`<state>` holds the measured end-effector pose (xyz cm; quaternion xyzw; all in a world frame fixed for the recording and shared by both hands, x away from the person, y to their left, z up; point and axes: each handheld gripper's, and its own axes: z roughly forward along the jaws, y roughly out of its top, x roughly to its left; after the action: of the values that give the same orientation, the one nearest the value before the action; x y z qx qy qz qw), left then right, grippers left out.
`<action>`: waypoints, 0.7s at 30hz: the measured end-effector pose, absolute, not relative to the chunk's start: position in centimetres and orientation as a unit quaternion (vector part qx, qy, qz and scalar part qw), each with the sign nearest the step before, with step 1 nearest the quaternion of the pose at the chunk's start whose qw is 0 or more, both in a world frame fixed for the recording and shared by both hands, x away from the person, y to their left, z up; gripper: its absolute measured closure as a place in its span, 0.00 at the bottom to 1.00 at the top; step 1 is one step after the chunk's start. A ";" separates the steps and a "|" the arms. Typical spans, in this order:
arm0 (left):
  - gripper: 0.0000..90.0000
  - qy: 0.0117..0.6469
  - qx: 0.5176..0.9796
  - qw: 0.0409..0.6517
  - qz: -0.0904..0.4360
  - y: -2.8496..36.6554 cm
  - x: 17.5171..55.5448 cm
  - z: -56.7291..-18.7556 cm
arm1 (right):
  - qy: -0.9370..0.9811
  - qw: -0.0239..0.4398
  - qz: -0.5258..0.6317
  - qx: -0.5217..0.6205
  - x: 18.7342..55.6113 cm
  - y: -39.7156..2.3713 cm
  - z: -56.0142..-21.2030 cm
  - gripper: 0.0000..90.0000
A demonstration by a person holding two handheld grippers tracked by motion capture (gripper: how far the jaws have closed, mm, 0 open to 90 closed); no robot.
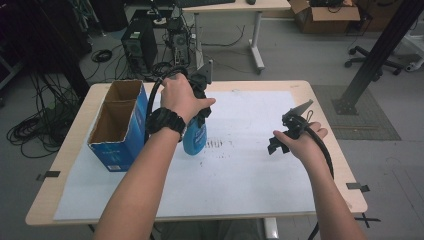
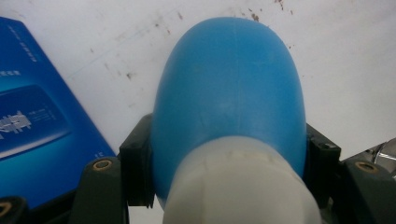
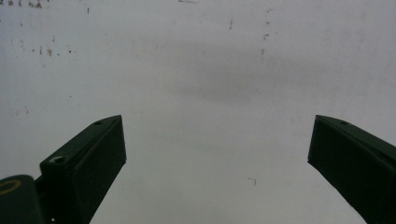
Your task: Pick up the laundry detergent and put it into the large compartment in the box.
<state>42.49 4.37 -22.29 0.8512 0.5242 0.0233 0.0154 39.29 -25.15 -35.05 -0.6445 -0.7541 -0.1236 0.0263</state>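
White paper (image 1: pixel 240 165) covers a wooden table (image 1: pixel 330 100) in a cluttered workshop, where a person works with a gripper in each hand. Nearest, at the right, the right gripper (image 1: pixel 280 142) hangs over bare paper, its jaws spread wide with nothing between them. Left of centre, the left gripper (image 1: pixel 200 112) has its jaws clamped on the two sides of a blue bottle (image 1: pixel 194 137), just below its pale cap (image 2: pixel 238 186); the bottle hangs bottom-down, seemingly just clear of the paper. Smooth, rounded plastic like this looks light but slippery, and probably gives a little under pressure, so the hold near the cap, where the body narrows, seems the surest. Just left of the bottle stands an open blue box (image 1: pixel 120 125) with two compartments. Farther off, a computer tower (image 1: pixel 140 45) and cables (image 1: pixel 35 130) sit on the floor.
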 end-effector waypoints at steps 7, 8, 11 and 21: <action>0.41 0.527 0.849 0.019 0.027 4.7 42.3 -20.5 | -0.754 0.024 -0.126 -0.645 39.2 -25.1 -34.5 0.05; 0.41 0.528 0.849 0.021 0.028 4.8 42.3 -20.2 | -0.754 0.024 -0.126 -0.644 39.2 -25.1 -34.4 0.05; 0.41 0.530 0.847 0.022 0.030 5.0 42.3 -19.4 | -0.753 0.023 -0.126 -0.645 39.2 -25.2 -34.3 0.05; 0.41 0.538 0.842 0.033 0.037 5.7 42.1 -16.4 | -0.753 0.021 -0.132 -0.644 39.2 -25.2 -33.9 0.05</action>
<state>42.12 5.70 -16.40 0.8418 0.5376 0.0372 0.0325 39.20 -25.18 -33.93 -0.6443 -0.7530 -0.1322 0.0209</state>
